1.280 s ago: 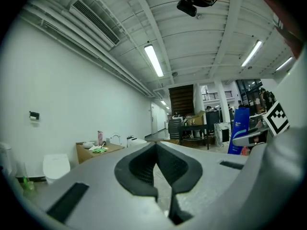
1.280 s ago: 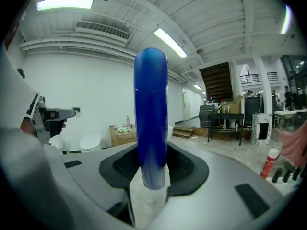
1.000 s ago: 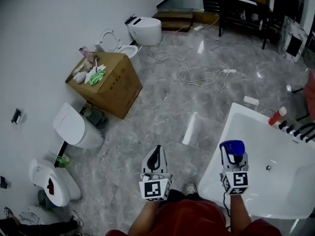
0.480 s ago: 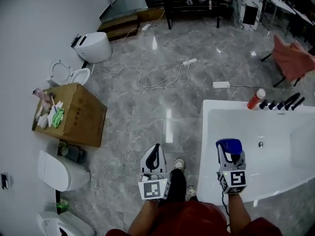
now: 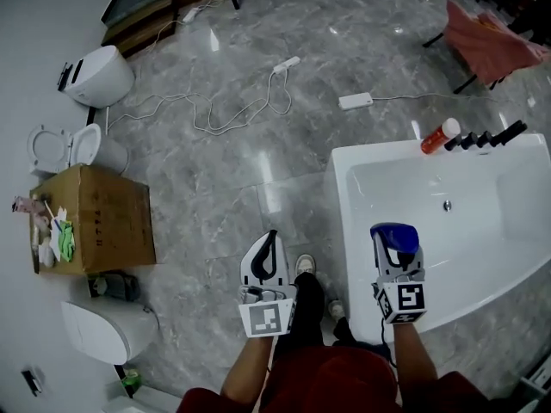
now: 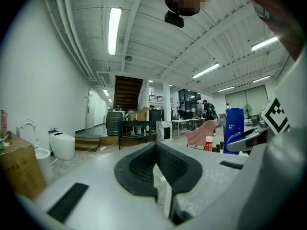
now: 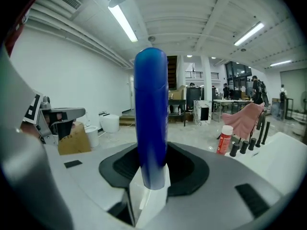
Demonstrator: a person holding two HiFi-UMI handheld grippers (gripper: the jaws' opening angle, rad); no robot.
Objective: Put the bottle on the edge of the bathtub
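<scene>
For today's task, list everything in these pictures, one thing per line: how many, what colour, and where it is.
bathtub: one, white, right side of the floor
blue bottle: one, blue, held upright, seen against the tub's inside
red bottle: one, red with a white cap, on the tub's far edge
dark items: several, black, in a row beside the red bottle
cardboard box: one, brown, by the left wall, small things on top
toilets: three, white, along the left wall
cables: a few, white, loose on the grey floor
pink cloth: one, pink, top right
shoe: one, white, beside the tub
left gripper: one, white and black, fingers together, empty
right gripper: one, white and black, fingers shut on the blue bottle
</scene>
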